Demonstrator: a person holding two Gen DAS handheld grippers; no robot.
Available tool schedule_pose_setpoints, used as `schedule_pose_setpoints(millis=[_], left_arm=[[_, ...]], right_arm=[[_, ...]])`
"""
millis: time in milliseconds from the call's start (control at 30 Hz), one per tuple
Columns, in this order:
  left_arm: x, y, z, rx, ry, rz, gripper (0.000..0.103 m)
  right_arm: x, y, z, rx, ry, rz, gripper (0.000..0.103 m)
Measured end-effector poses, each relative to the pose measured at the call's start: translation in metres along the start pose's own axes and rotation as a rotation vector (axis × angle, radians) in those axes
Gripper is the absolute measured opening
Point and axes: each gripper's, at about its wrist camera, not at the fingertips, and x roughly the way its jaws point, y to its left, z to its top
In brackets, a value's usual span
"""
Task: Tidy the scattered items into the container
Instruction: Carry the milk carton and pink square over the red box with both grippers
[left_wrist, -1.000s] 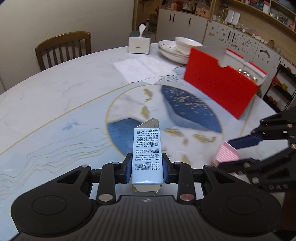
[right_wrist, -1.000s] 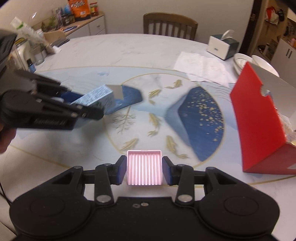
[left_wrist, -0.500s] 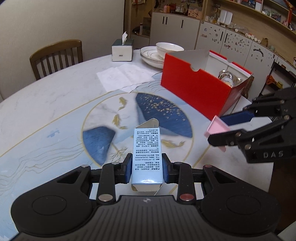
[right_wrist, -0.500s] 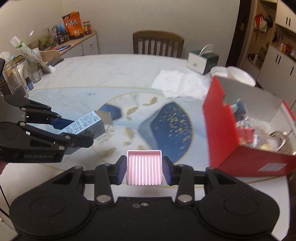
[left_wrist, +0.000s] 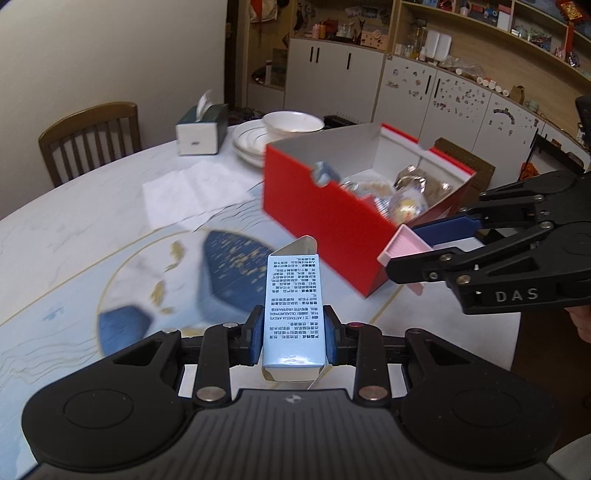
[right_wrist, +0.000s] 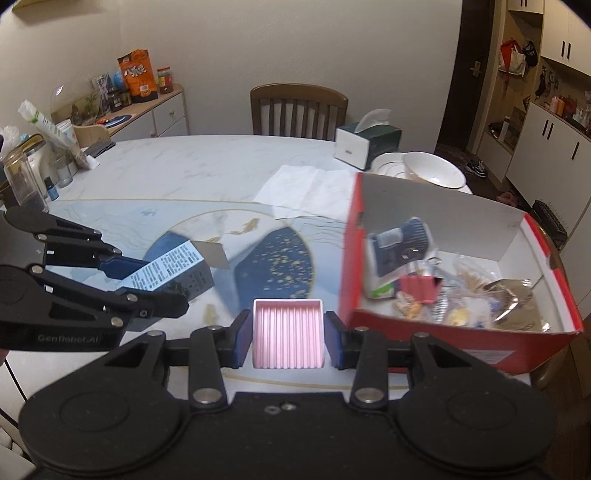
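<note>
Now both hands are carrying cargo toward the red box (right_wrist: 458, 334), so let's take everything from that landmark. Nearest to it, the right gripper (right_wrist: 288, 334) is clamping a pink ribbed tray (right_wrist: 288, 334) flat between its blue fingers (right_wrist: 238, 338), and it is hanging just beside the box's near-left corner, above the table (right_wrist: 192, 177). The tray's open end is pointing ahead along the fingers, while the box interior is lying ahead and to the right, so a short swing that way looks like the coming move. Farther from the box, out to its left, the left gripper (left_wrist: 293, 334) is squeezing a pale blue carton (left_wrist: 293, 306) by its sides. Its long axis is running forward along the fingers, opened flap leading, aimed at the box's tall red front wall. By my reading, the right hand is the nearer one and should drop first. Inside the box, wrapped snacks and a dark pouch are crowding the floor; free space is showing mostly along the far white wall.
</note>
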Motion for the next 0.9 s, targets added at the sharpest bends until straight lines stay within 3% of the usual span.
schedule_pose_setpoints(millis=[500, 900], left_arm=[[0.042, -0.068, 0.061, 0.043, -0.046, 0.0, 0.03], [0.091, -0.105, 0.111, 0.103, -0.035, 0.016, 0.03]], right_arm=[[-0.015, -0.103, 0.007, 0.038, -0.054, -0.041, 0.04], [0.001, -0.174, 0.022, 0.069, -0.041, -0.078, 0.04]])
